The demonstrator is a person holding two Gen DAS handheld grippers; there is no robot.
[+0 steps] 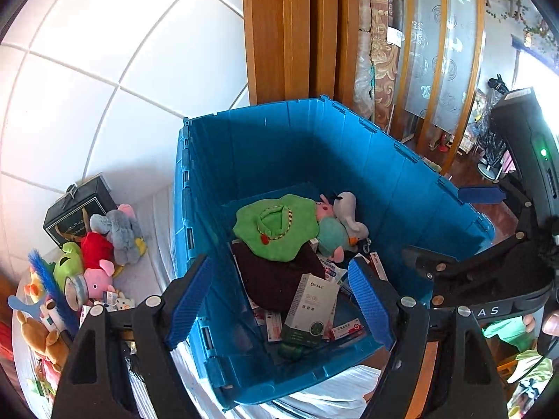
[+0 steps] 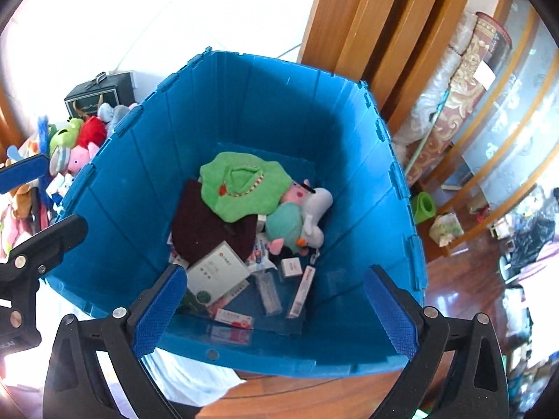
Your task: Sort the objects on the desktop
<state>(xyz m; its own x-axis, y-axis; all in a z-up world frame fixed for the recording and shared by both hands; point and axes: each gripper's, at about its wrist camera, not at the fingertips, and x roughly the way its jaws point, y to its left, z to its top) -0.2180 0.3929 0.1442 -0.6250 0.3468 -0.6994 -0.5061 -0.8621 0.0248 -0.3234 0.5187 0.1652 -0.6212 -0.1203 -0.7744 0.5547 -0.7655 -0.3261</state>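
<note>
Both grippers wide, left gripper point(image 1: 281, 300), right gripper point(image 2: 276, 309), above blue crate point(image 2: 244, 111)

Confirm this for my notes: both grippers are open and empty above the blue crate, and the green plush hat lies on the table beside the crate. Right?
Not quite. The green plush hat lies inside the blue crate, on top of the other items, as the right wrist view shows. The rest holds: left gripper and right gripper are open and empty.
</note>
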